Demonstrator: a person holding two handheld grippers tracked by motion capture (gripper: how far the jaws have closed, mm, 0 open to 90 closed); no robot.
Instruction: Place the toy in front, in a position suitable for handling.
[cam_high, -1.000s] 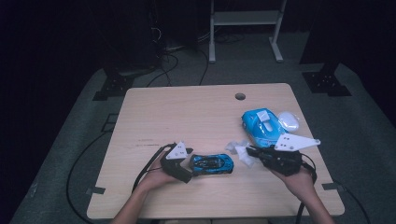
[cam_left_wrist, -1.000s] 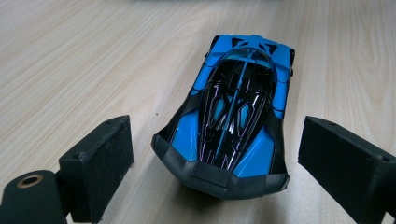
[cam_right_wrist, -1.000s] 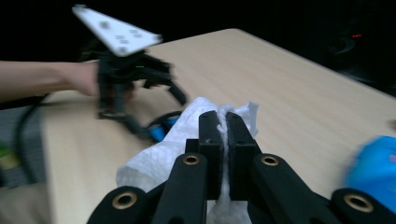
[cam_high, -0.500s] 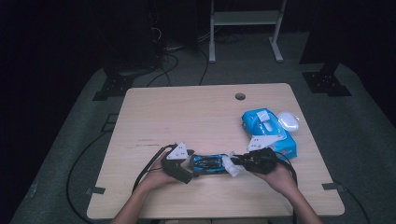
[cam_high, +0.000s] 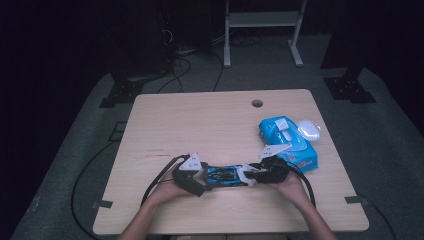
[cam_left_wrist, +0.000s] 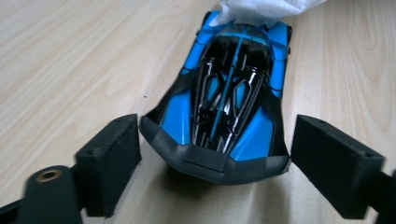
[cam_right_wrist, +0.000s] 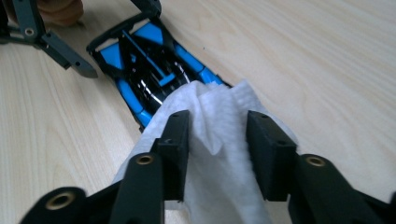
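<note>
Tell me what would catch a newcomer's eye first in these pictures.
A shiny blue and black toy car lies on the wooden table near its front edge, between the jaws of the left gripper, which flank its near end. At its far end the right gripper brings a white wipe onto the car, its jaws having just been opening around the wipe. A blue pack of wipes lies to the right.
</note>
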